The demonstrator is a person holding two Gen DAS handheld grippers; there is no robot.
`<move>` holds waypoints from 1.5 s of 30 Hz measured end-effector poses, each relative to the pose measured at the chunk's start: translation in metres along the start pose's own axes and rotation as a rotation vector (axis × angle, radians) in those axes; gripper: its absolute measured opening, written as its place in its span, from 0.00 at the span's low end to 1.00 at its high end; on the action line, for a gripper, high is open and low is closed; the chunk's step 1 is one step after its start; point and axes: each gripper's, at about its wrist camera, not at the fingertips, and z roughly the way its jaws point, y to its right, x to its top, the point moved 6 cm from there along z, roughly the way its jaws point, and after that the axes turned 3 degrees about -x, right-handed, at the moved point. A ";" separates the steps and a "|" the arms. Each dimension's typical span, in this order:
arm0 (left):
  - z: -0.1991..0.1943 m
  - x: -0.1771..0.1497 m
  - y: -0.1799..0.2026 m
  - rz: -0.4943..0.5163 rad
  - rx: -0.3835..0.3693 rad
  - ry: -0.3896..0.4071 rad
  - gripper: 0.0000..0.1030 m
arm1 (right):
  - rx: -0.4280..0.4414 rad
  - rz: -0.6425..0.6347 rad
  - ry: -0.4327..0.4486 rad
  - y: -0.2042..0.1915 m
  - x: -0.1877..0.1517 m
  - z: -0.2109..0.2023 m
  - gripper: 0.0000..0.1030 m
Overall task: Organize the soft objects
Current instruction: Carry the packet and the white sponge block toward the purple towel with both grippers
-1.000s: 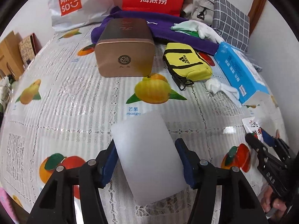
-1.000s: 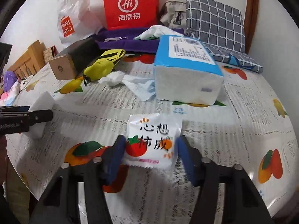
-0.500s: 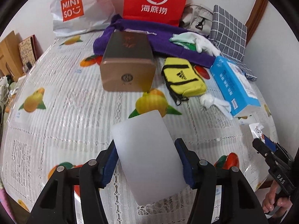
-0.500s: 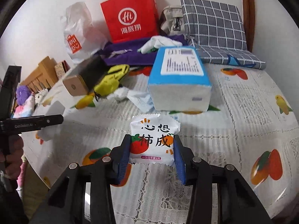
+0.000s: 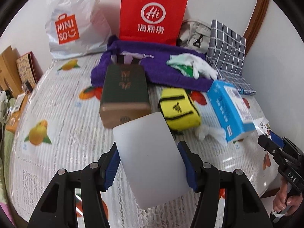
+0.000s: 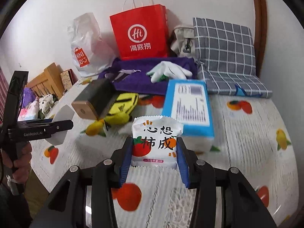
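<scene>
The white sponge block (image 5: 150, 159) is clamped between the blue pads of the left gripper (image 5: 150, 163) and sits clear above the tablecloth (image 5: 62, 133). The white snack packet (image 6: 156, 142), printed with a tomato and an orange, is clamped between the blue pads of the right gripper (image 6: 154, 159), likewise raised off the cloth. In the right wrist view the left gripper appears at the left edge, with a hand (image 6: 16, 159) on its grip. Just beyond the packet lies a blue tissue pack (image 6: 188, 106). To its left are a yellow pouch (image 5: 179, 109) and a brown box (image 5: 124, 96). Farther back, a white glove (image 5: 191, 66) rests on a purple towel (image 5: 161, 60). Against the far wall stand a red paper bag (image 5: 152, 13), a white plastic bag (image 5: 76, 22), a beige bag (image 6: 182, 39) and a checked cushion (image 6: 224, 47).
</scene>
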 end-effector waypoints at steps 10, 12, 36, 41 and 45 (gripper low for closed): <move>-0.012 0.052 -0.009 -0.006 -0.035 0.038 0.56 | -0.014 -0.006 0.053 -0.010 0.066 0.004 0.43; -0.014 0.062 -0.011 0.000 -0.021 0.049 0.56 | -0.013 -0.010 0.064 -0.010 0.076 0.004 0.43; 0.014 0.162 -0.013 0.013 0.006 0.090 0.56 | 0.063 -0.015 0.089 -0.009 0.187 0.056 0.43; 0.020 0.183 -0.014 0.020 0.023 0.095 0.56 | 0.061 -0.018 0.110 -0.007 0.209 0.063 0.43; 0.026 0.197 -0.017 0.021 0.041 0.095 0.56 | 0.070 -0.016 0.119 -0.007 0.226 0.072 0.43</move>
